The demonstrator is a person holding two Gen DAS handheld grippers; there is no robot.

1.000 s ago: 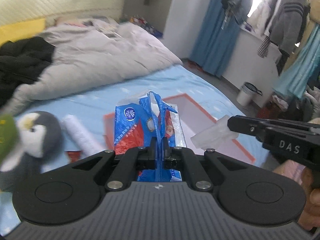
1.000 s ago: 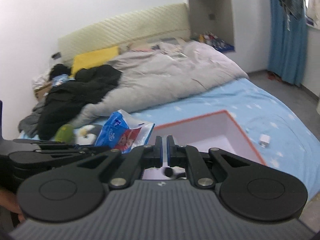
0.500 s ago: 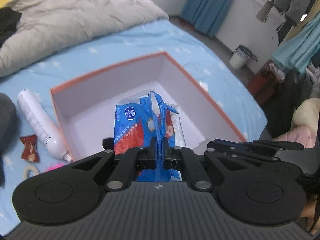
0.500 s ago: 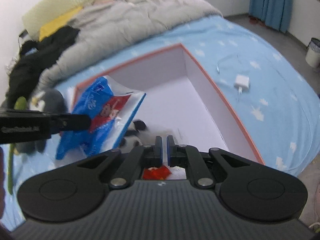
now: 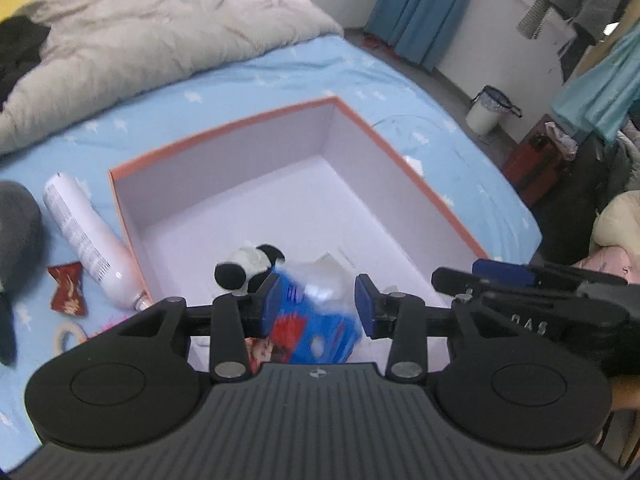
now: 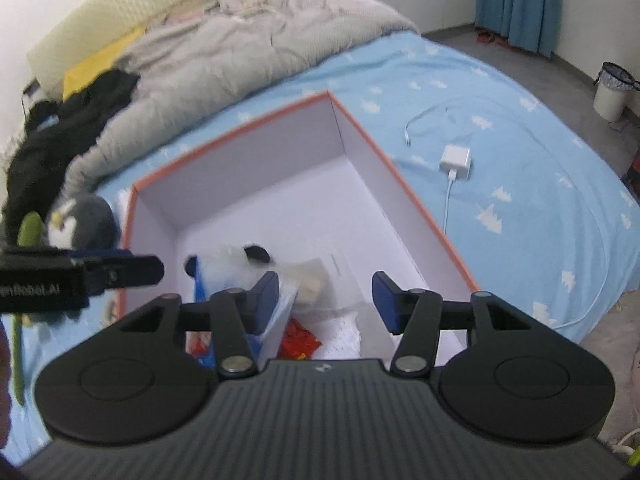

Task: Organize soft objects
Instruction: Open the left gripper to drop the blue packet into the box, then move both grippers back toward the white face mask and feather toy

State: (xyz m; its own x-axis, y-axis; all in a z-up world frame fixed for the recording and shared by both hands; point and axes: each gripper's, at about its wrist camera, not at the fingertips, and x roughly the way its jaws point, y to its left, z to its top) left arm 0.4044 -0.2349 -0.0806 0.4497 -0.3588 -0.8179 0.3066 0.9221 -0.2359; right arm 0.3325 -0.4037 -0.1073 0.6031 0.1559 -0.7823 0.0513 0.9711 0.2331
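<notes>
An orange-rimmed white box [image 5: 404, 148] [image 6: 384, 152] lies open on the blue bed. My left gripper [image 5: 318, 306] is open over its near end. The blue tissue pack [image 5: 316, 328] lies loose in the box below the left jaws, beside a black-and-white panda plush [image 5: 246, 266] [image 6: 240, 256]. My right gripper [image 6: 326, 298] is open and empty above the box's near end. A red item [image 6: 298, 340] lies in the box below it. A grey penguin plush [image 6: 82, 222] [image 5: 16, 220] sits left of the box.
A white spray bottle [image 5: 86, 236], a red wrapper [image 5: 68, 294] and a small ring [image 5: 70, 334] lie left of the box. A white charger with cable [image 6: 454, 162] lies right of it. A grey duvet [image 5: 160, 36] and black clothes [image 6: 52, 140] are behind.
My left gripper has opened and let the tissue pack drop into the box. My right gripper has opened too. Both have moved closer over the box.
</notes>
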